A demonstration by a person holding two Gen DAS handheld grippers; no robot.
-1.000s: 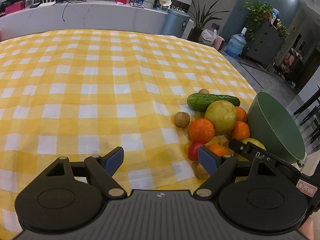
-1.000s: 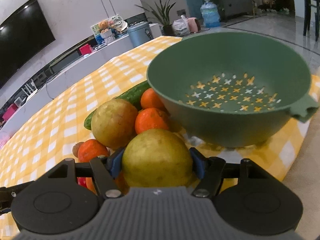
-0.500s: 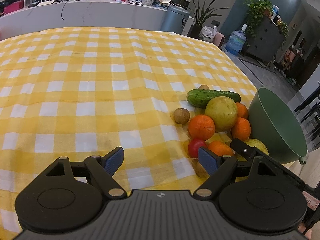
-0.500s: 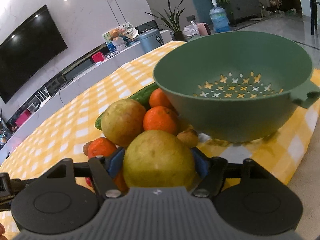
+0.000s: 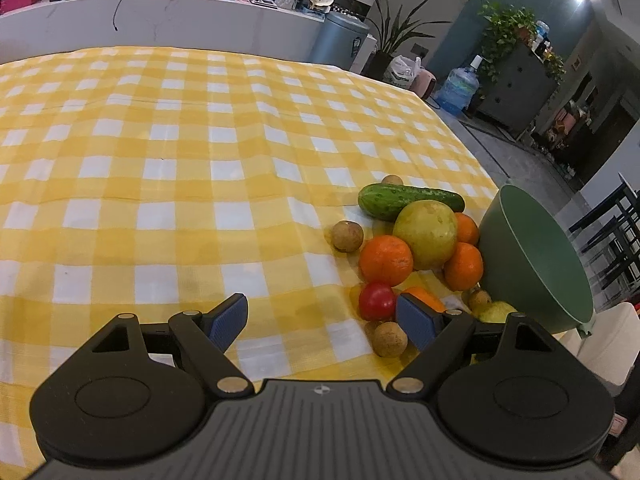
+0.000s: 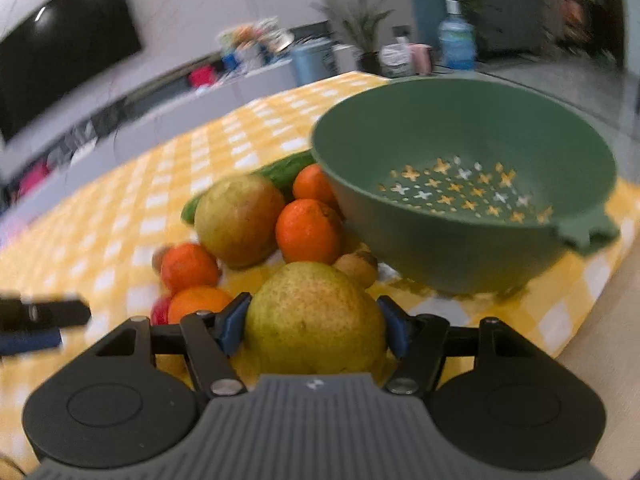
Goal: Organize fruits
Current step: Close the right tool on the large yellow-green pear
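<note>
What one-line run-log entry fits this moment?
right gripper: shut on pear | left gripper: open | colander: empty | step: lift underway

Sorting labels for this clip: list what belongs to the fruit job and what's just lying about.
Job:
- pear gripped in right tool
- second pear
- oranges
- tomato
- small brown fruits
- cucumber
- green colander
- left tool, open

Lying about:
- water jug
- potted plant
- TV

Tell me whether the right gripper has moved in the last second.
Yes. The right gripper, shut on the yellow-green pear, has risen: the green plastic colander sits lower in its view, with more of its perforated floor showing.
</note>
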